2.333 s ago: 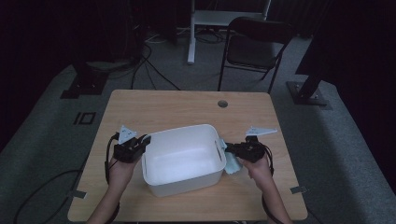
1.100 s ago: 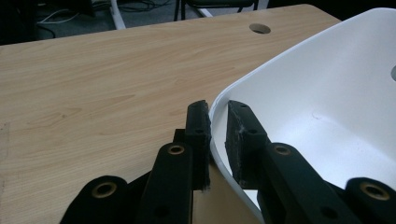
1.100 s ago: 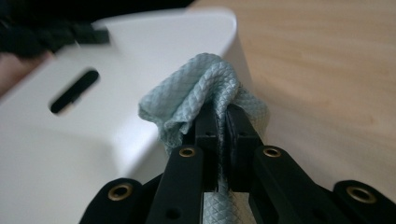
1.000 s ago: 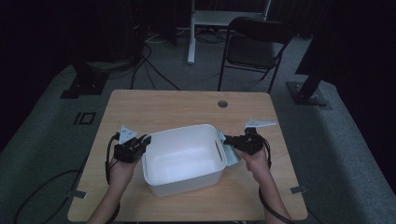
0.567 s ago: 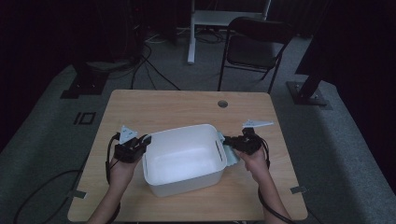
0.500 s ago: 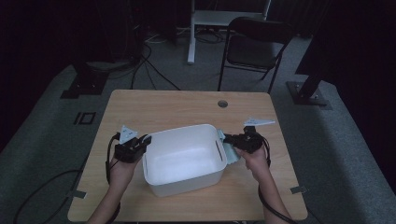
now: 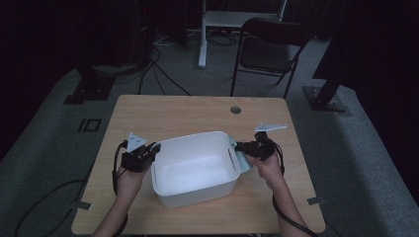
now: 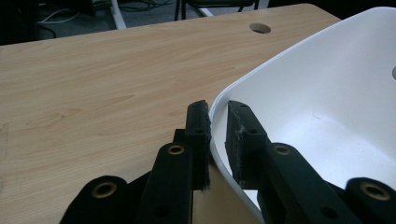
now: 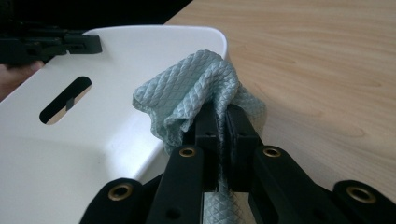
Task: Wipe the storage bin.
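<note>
A white plastic tub (image 7: 195,168) stands on the wooden table (image 7: 188,113). My left gripper (image 7: 152,149) is at its left side. In the left gripper view my left gripper (image 8: 217,135) is shut on the tub's rim (image 8: 224,100), one pad outside the wall and one inside. My right gripper (image 7: 240,147) is at the tub's right side, shut on a pale teal quilted cloth (image 7: 243,159). In the right gripper view my right gripper (image 9: 222,119) pinches the cloth (image 9: 196,88), which bunches against the tub's rim (image 9: 163,32) beside a handle slot (image 9: 65,100).
A round cable hole (image 7: 235,109) sits near the table's far edge. A black folding chair (image 7: 272,49) and a white desk leg (image 7: 202,34) stand behind the table. Cables lie on the grey floor at the left.
My right gripper, with the cloth in it, has shifted a little farther along the tub's right side and closer to the rim. The left gripper and the tub have stayed put.
</note>
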Motion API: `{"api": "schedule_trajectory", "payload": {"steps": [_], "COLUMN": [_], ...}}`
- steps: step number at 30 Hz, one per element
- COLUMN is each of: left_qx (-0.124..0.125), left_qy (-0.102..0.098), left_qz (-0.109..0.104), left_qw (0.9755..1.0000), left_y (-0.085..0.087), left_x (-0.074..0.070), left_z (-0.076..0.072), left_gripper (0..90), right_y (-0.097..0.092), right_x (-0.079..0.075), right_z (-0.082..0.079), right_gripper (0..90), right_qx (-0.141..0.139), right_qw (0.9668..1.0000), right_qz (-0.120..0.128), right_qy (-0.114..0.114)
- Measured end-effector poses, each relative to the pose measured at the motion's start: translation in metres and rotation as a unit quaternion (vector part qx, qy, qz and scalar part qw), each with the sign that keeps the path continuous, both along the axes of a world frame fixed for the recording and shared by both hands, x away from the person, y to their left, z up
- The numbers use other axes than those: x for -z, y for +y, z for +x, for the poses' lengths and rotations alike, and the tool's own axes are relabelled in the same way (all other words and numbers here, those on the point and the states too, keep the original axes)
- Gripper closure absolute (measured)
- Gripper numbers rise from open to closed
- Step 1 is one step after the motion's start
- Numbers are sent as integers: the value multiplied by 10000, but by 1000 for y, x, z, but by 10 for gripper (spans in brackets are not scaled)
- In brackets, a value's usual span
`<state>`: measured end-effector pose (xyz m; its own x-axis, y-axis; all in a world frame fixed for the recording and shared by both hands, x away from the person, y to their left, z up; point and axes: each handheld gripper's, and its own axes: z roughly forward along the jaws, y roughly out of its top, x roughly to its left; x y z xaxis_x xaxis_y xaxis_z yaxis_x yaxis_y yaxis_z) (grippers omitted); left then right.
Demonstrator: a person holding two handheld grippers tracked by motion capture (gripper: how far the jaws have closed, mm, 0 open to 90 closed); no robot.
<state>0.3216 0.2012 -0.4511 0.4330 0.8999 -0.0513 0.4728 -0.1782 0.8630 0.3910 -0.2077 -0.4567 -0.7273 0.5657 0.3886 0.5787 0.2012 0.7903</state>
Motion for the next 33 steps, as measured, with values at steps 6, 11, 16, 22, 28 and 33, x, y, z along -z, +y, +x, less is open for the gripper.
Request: {"api": "schedule_trajectory", "payload": {"steps": [6, 11, 16, 22, 28, 33], "left_qx": [36, 5, -36, -12, 7, -22], "left_qy": [10, 2, -3, 1, 4, -2], "left_qz": [-19, -12, -3, -12, -8, -7], "left_qw": [10000, 10000, 10000, 10000, 10000, 10000], "left_y": [1, 0, -1, 0, 0, -1], "left_x": [0, 0, 0, 0, 0, 0], "left_z": [0, 0, 0, 0, 0, 0], "left_gripper": [798, 798, 799, 798, 798, 798], "right_y": [-6, -6, -1, 4, -1, -1], "right_x": [-5, -16, -8, 2, -9, -9], "right_z": [2, 4, 8, 11, 13, 18], "right_gripper": [856, 856, 857, 857, 856, 857], "right_qx": [26, 16, 13, 49, 89, 75], "right_qw": [9996, 9993, 9997, 9999, 9997, 9992], "right_qz": [265, 340, 225, -65, 237, 398], "right_qy": [-32, -136, -58, 85, -17, 40]}}
